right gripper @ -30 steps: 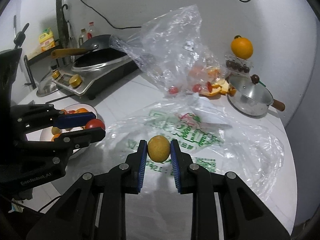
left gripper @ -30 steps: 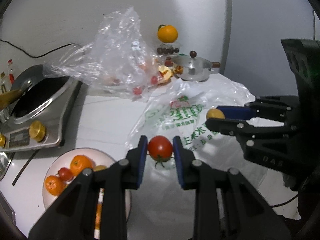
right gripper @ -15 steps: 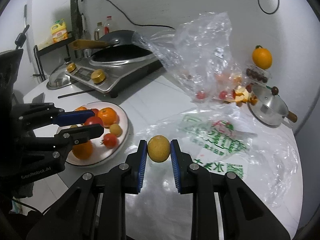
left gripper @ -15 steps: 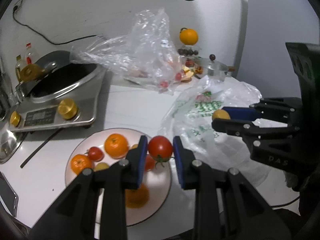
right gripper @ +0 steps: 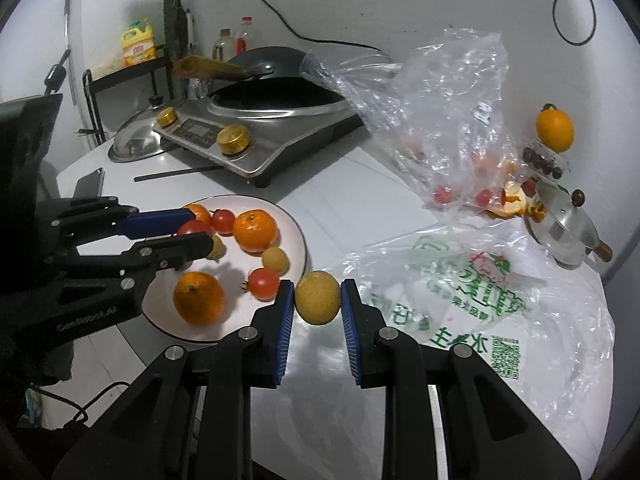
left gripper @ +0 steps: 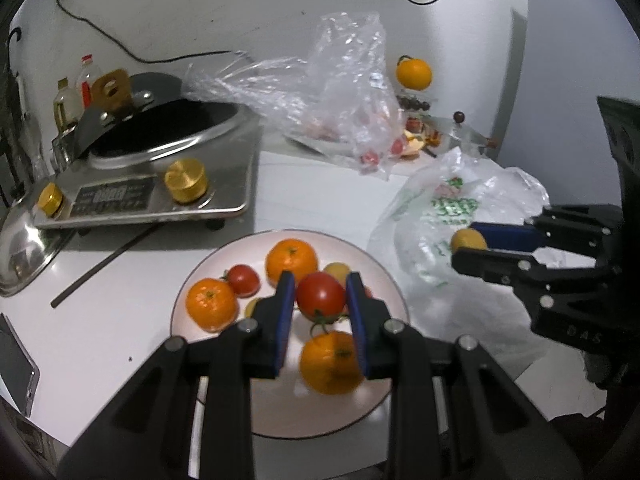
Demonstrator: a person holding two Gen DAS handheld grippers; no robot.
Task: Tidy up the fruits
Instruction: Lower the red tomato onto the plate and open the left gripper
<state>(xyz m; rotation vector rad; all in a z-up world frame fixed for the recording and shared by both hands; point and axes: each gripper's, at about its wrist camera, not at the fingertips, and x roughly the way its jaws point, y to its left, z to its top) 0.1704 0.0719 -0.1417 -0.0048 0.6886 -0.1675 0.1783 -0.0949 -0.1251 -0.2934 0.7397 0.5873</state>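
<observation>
My left gripper (left gripper: 320,300) is shut on a red tomato (left gripper: 321,295) and holds it above a pink plate (left gripper: 200,272) of oranges, tomatoes and small yellow fruits. It also shows in the right wrist view (right gripper: 192,236) over the plate (right gripper: 298,240). My right gripper (right gripper: 318,300) is shut on a yellow fruit (right gripper: 318,297), just right of the plate's rim, above the table. It shows in the left wrist view (left gripper: 468,246) over a printed plastic bag (left gripper: 452,208).
An induction cooker with a wok (left gripper: 160,168) stands behind the plate. A clear bag with fruit (right gripper: 440,120), peels, a small pot (right gripper: 564,232) and an orange (right gripper: 554,130) sit at the back right. A phone (left gripper: 16,364) and a chopstick (left gripper: 104,264) lie left.
Both grippers have moved left toward the plate, each still holding its fruit. The tomato now hangs over the plate's middle and the yellow fruit is near the plate's right rim.
</observation>
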